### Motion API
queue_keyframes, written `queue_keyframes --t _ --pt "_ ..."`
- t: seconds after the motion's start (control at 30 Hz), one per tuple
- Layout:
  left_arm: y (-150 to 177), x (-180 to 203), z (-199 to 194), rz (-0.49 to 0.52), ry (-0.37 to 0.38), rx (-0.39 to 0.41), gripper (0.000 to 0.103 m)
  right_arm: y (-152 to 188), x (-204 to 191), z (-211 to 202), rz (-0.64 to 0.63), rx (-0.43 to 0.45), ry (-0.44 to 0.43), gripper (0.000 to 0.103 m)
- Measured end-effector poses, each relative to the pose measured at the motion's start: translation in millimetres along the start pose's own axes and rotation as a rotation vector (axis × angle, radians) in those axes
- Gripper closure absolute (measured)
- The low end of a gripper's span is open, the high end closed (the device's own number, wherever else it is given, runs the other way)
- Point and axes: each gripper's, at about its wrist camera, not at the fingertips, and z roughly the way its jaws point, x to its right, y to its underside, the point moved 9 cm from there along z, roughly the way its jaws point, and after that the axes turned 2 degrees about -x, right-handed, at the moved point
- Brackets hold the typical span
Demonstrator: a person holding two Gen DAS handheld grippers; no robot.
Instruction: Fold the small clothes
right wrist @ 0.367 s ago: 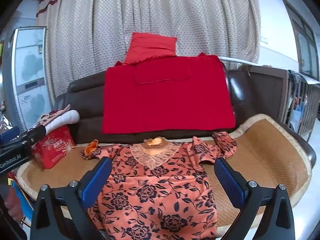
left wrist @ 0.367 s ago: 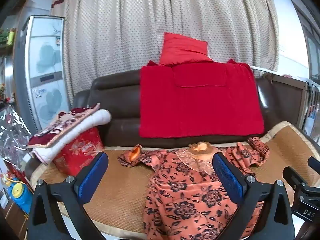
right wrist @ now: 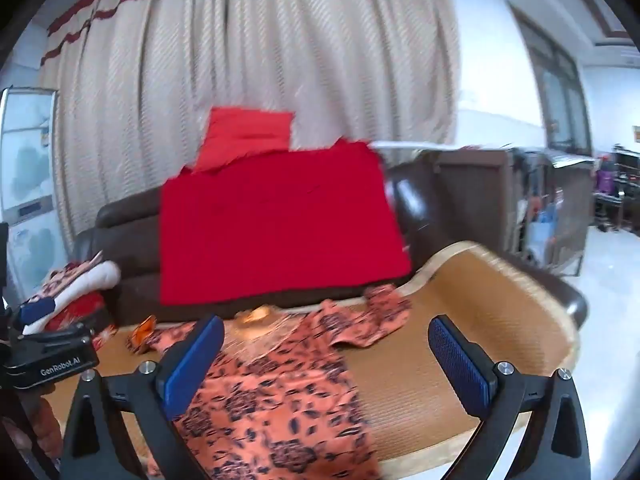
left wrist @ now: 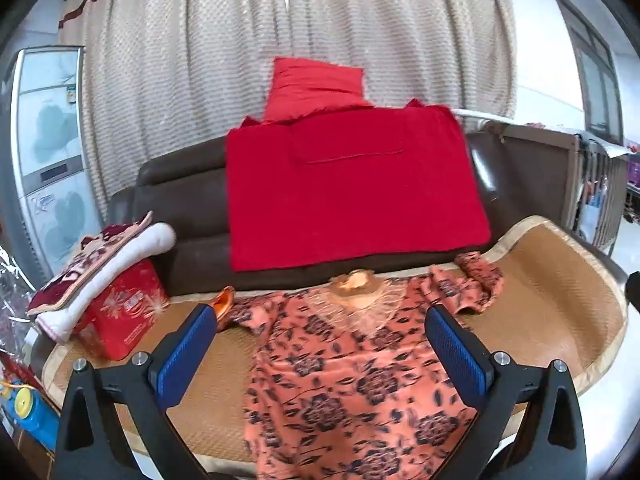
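Two handheld grippers point forward at a sofa seat, each seen from its own wrist camera. The left gripper (left wrist: 320, 344) is spread wide, its blue-padded fingers (left wrist: 188, 354) far apart and gripping nothing. The right gripper (right wrist: 326, 354) is equally wide and also empty.

Directly ahead of and below both grippers lies the garment to be folded: a small orange blouse (left wrist: 352, 380) printed with dark flowers. It is spread flat, front up, on a woven straw mat (left wrist: 560, 320) that covers the seat. Its long axis runs away from the grippers, with the hem nearest them and the lace collar (left wrist: 354, 290) at the far end, close to the sofa back. One short sleeve reaches out to the left, ending in a bright orange cuff (left wrist: 222, 304); the other sleeve (left wrist: 474, 280) lies bunched to the right.

From the left gripper the blouse body fills the gap between the fingers, slightly right of centre. From the right gripper the body (right wrist: 272, 400) sits left of centre, behind the left finger, with bare mat ahead and the right sleeve (right wrist: 380, 310) forward. So each gripper seems nearer to the sleeve on its own side, and neither touches the cloth yet; folding has probably not begun.

Beyond the blouse, a red blanket (left wrist: 352, 196) hangs over the dark brown sofa back (left wrist: 180, 184). To the far left sits a red box (left wrist: 124, 316) under folded bedding.
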Motion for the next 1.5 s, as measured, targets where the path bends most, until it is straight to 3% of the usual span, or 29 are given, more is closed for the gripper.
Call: queue_keyframes --t 0.23,0.4,0.7,0.93,1.07,1.2,1.3,1.5 --pt "-34 51 -42 0.050 0.046 0.120 0.000 -15 74 -20 0.082 0.066 0.046 0.000" --pt "-53 68 -65 0.058 0.073 0.175 0.000 -17 93 -34 0.106 0.091 0.068 0.000" --pt "-71 62 -94 0.034 0.072 0.245 0.000 -21 90 -60 0.096 0.140 0.089 0.000" --pt "-74 42 -94 -0.005 0.044 0.254 0.000 -31 71 -67 0.062 0.140 0.082 0.000" --pt "-64 23 -78 0.011 -0.019 0.213 0.000 -30 62 -58 0.053 0.115 0.063 0.000" --pt "-36 2 -43 0.002 -0.052 0.096 0.000 -29 56 -40 0.051 0.088 0.075 0.000" --pt "-18 -14 -20 -0.009 -0.070 0.016 0.000 -21 44 -9 0.059 0.008 0.056 0.000" --pt "-12 -65 -11 -0.097 -0.120 0.016 0.000 -8 -17 37 -0.015 -0.112 -0.046 0.000"
